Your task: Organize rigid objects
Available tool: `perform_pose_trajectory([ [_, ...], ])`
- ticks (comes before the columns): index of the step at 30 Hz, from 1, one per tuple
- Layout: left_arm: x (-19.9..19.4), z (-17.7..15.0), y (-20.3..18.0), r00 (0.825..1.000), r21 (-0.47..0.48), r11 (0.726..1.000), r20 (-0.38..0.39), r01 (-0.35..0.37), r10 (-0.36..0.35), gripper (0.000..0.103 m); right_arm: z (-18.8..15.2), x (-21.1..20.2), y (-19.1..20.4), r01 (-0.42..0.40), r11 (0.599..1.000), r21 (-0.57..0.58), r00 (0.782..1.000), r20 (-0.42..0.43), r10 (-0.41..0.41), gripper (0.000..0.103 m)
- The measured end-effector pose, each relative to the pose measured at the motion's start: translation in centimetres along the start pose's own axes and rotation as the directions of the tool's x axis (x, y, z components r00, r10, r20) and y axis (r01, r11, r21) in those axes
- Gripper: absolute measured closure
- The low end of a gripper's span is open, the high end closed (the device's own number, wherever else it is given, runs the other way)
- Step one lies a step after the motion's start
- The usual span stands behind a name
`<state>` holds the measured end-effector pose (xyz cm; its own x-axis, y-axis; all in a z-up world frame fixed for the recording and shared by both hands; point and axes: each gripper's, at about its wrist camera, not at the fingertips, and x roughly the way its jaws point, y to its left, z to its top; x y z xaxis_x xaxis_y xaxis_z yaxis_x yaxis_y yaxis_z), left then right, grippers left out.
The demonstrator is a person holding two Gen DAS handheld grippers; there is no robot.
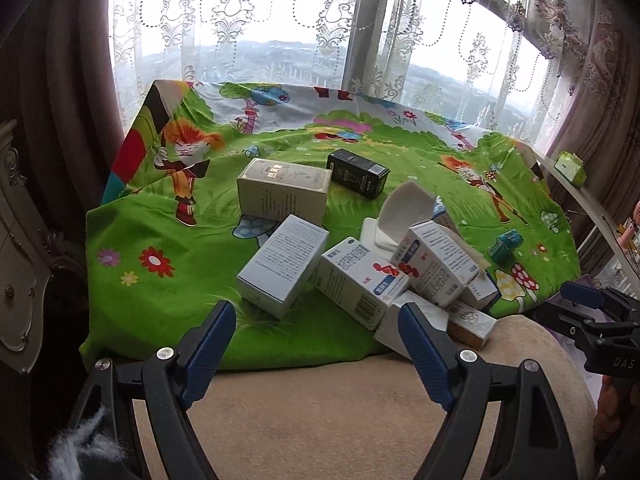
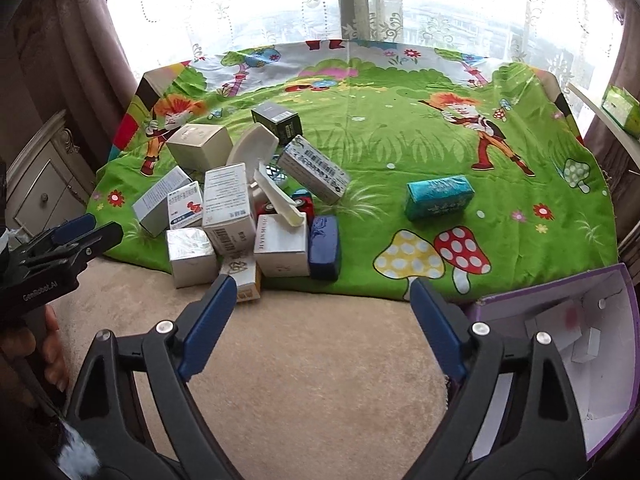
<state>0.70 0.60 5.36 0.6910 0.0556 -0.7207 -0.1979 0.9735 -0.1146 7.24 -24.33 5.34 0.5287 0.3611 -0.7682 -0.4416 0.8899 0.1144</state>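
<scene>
A heap of small cartons lies on the green cartoon cloth (image 1: 160,240): a beige box (image 1: 284,192), a black box (image 1: 358,172), a plain white box (image 1: 282,264), a white box with a red figure (image 1: 360,284) and a white curved lid (image 1: 404,212). My left gripper (image 1: 316,312) hovers open just short of the heap, nothing between its fingers. In the right wrist view the same heap shows a silver box (image 2: 190,256) and a blue case (image 2: 325,246); a teal box (image 2: 438,196) lies apart to the right. My right gripper (image 2: 322,284) is open and empty over the beige plush.
A purple box with a white inside (image 2: 592,344) sits open at the lower right, small white boxes in it. A green box (image 2: 622,110) rests on the window ledge. Curtains and a window run behind; a carved cabinet (image 2: 44,196) stands left. A hand (image 2: 24,344) holds the left gripper.
</scene>
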Motion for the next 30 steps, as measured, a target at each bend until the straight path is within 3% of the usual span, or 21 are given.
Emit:
perform_pose_trajectory([
  [5,1.9,0.5,1.6,0.997,0.012,0.999,-0.072,-0.035,0.036,0.019,1.3,1.4,1.7,-0.028,0.999,-0.036,1.0,-0.012,0.027,0.017],
  [14,4.9,1.6,2.5,0.986,0.059,0.998,-0.163,-0.028,0.037,0.019,3.3,3.5,3.8,-0.055,0.994,-0.089,0.998,-0.029,0.053,0.018],
  [30,9.3,3.1,2.2,0.965,0.186,0.982,-0.248,-0.043,0.089,0.019,5.4,7.0,6.3,-0.069,0.986,-0.151,0.996,-0.069,0.059,0.021],
])
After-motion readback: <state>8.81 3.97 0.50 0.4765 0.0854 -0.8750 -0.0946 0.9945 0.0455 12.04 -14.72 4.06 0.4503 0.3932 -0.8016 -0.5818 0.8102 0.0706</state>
